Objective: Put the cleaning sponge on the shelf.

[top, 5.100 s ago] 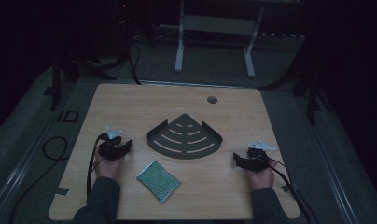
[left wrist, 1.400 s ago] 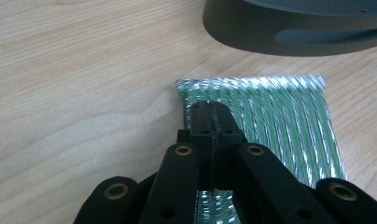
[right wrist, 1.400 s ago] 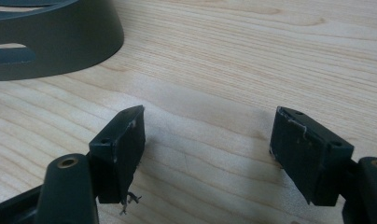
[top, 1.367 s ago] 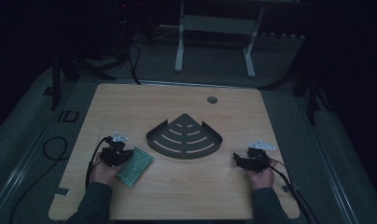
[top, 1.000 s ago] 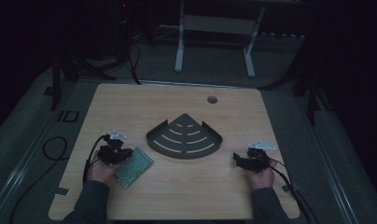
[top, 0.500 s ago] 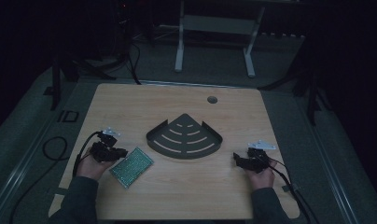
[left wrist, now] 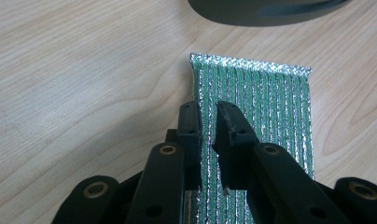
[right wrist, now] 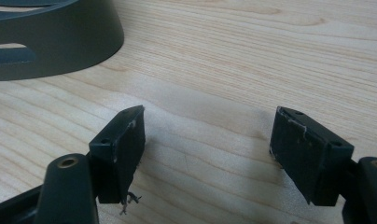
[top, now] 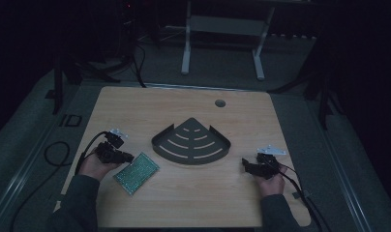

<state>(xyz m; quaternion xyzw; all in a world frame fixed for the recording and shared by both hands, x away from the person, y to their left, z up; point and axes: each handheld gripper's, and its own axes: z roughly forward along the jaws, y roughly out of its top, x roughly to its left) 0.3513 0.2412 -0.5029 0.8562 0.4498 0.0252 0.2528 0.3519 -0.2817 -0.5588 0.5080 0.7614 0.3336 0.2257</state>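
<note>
High view: green glittery sponge pad (top: 136,172) lies near-left on wooden table (top: 184,203), left of dark fan-shaped rack (top: 191,143); left gripper (top: 127,157) at its left edge | Left gripper view: jaws just opening, narrow gap over pad (left wrist: 266,107), released | Right gripper view: right gripper (right wrist: 207,144) wide apart, empty, near rack (right wrist: 56,42).

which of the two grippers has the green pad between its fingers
The left gripper: its fingers stand narrowly apart over the edge of the green pad, having just been opening. The right gripper has wide-open fingers over bare table.
</note>
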